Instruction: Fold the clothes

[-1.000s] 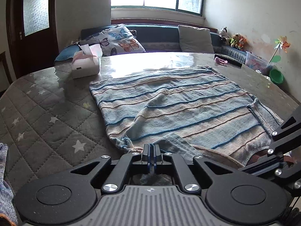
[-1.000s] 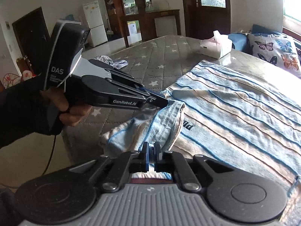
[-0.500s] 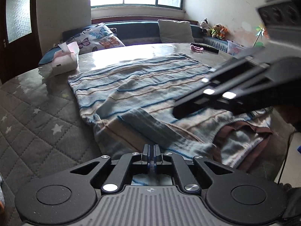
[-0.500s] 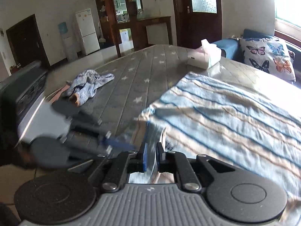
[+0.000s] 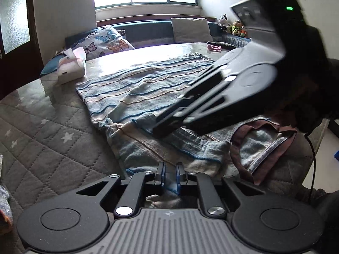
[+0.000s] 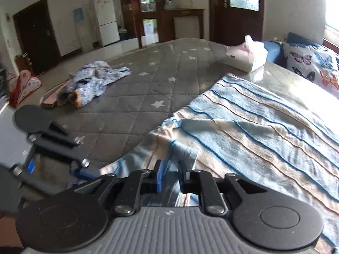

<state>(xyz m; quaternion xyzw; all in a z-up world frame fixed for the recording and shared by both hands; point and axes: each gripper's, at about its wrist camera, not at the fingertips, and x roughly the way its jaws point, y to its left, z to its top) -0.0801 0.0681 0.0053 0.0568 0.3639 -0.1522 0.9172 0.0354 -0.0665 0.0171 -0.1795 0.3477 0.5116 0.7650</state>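
Note:
A blue and beige striped sweater (image 5: 152, 89) lies spread on the grey quilted table cover (image 5: 42, 139), its brown collar (image 5: 264, 148) at the near right. It also shows in the right wrist view (image 6: 264, 127). My left gripper (image 5: 170, 176) stands slightly open at the sweater's near edge, cloth between its fingers. My right gripper (image 6: 171, 175) is slightly open over the folded sleeve (image 6: 184, 150). In the left wrist view the right gripper (image 5: 161, 130) reaches over the sleeve fold. The left gripper (image 6: 84, 171) shows blurred at the right wrist view's lower left.
A tissue box (image 5: 71, 68) stands at the table's far left. A crumpled blue-white garment (image 6: 93, 82) lies on the quilt farther off. A butterfly cushion (image 5: 106, 40) and a bench sit behind the table. A small pink thing (image 5: 214, 47) lies at the far right.
Both grippers have gone from shut on the sleeve to slightly open. The sleeve now lies folded over the sweater's body. The right gripper has swung in over the sweater.

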